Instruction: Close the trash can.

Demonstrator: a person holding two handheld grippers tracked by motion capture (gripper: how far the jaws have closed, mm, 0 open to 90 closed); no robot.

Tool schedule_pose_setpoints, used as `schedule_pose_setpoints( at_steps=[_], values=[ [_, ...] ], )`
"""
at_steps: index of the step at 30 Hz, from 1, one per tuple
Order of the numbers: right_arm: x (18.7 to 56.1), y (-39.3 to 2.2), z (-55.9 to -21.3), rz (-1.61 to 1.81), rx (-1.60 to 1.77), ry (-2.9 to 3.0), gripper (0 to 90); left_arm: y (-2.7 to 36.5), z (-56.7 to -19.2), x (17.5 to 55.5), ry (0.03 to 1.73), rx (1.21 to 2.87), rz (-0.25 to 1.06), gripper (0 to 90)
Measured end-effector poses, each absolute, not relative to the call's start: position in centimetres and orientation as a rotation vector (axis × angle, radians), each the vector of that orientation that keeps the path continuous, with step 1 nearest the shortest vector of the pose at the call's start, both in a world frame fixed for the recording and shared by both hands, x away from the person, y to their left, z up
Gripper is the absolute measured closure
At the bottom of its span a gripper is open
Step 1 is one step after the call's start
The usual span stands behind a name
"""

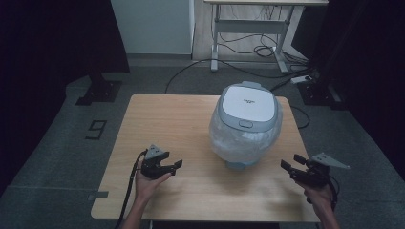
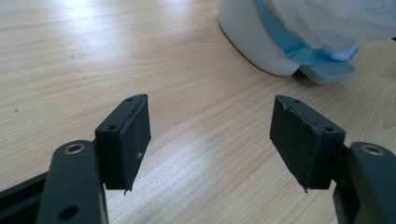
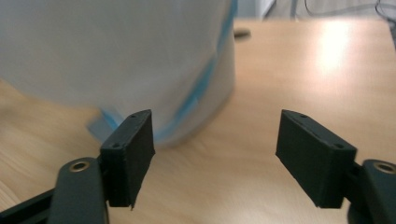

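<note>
A: Where do we stand?

B: We are at the approach step. The rice cooker sits on the tabletop, right of centre, lid shut, with a thin clear plastic wrap around its body. The left gripper rests low near the front left edge, well apart from the cooker; its fingers are spread with nothing between them. The right gripper hangs at the front right, near the cooker's base, fingers likewise apart and empty.

A: What does the next move call for?

B: In our judgement, we bring both grippers in to the cooker, one at each flank. The wrap is loose and slippery, so we should close on a firm edge, not on slack film. Whether the wrap or the lid is handled first, we cannot tell.
</note>
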State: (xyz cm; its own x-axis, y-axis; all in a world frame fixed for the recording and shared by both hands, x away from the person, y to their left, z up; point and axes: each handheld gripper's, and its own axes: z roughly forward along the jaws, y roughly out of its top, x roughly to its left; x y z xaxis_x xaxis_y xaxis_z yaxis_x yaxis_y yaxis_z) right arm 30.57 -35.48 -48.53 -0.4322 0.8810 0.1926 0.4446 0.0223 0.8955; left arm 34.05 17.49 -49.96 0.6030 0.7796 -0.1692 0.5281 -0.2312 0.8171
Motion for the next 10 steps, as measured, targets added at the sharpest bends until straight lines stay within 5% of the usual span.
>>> schedule_pose_setpoints(
  at_steps=[10],
  values=[
    [31.2, -35.1, -50.6, 1.303, 1.396, 1.951, 24.7, 17.7, -50.3, 34.1, 1.061, 1.908, 0.349, 28.2]
  ],
)
